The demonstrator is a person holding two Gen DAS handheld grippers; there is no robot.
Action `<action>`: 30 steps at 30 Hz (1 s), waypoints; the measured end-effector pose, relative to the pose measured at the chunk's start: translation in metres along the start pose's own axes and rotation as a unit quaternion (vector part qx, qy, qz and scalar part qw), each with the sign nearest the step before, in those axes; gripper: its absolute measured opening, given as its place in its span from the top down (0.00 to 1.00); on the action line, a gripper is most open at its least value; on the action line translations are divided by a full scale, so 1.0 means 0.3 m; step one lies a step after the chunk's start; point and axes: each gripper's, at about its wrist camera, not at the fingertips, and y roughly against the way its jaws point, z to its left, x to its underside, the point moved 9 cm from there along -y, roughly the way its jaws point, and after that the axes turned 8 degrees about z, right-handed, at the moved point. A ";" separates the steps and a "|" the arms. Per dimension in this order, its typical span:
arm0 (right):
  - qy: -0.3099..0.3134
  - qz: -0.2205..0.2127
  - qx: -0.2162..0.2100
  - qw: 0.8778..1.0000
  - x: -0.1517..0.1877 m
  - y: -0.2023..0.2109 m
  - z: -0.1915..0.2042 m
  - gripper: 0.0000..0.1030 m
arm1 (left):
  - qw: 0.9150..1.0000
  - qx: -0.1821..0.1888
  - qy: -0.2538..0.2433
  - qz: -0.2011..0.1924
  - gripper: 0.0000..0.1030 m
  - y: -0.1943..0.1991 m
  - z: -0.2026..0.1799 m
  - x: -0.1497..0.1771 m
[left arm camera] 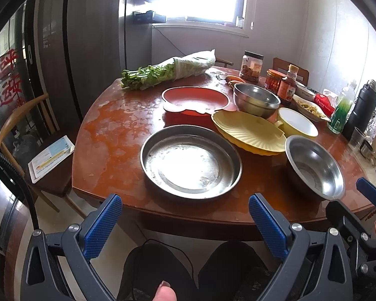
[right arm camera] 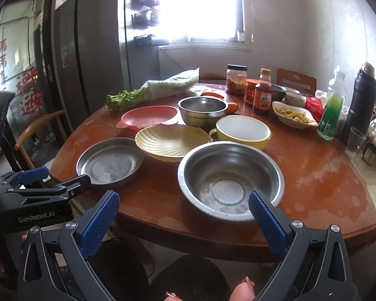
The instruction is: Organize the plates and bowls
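Note:
On the round wooden table (left arm camera: 107, 130) lie a flat steel plate (left arm camera: 191, 162), a yellow shell-shaped plate (left arm camera: 248, 131), a red plate (left arm camera: 195, 99), two steel bowls (left arm camera: 314, 166) (left arm camera: 256, 98) and a yellow mug-bowl (left arm camera: 297, 123). My left gripper (left arm camera: 185, 207) is open just in front of the steel plate, off the table's near edge. My right gripper (right arm camera: 184, 204) is open, its right finger at the near rim of the big steel bowl (right arm camera: 229, 179). The steel plate (right arm camera: 110, 161), yellow plate (right arm camera: 173, 140), red plate (right arm camera: 150, 116), far steel bowl (right arm camera: 203, 109) and mug-bowl (right arm camera: 242, 130) lie beyond.
Greens in a bag (left arm camera: 168, 71), jars and a sauce bottle (right arm camera: 262, 97), a dish of food (right arm camera: 294, 115), a green bottle (right arm camera: 331, 107), a black flask (right arm camera: 361, 100) and cups crowd the table's back and right. A wooden chair (left arm camera: 25, 135) with a booklet stands at left.

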 end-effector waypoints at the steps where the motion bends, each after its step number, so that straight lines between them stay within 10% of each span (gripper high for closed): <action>1: 0.001 -0.001 0.002 1.000 -0.005 -0.002 0.001 0.00 | 1.000 -0.004 -0.002 -0.003 0.01 -0.003 0.003 -0.006; 30: 0.130 0.065 0.020 0.989 -0.186 -0.229 0.122 0.00 | 0.999 -0.010 0.031 0.041 0.01 -0.133 0.183 -0.144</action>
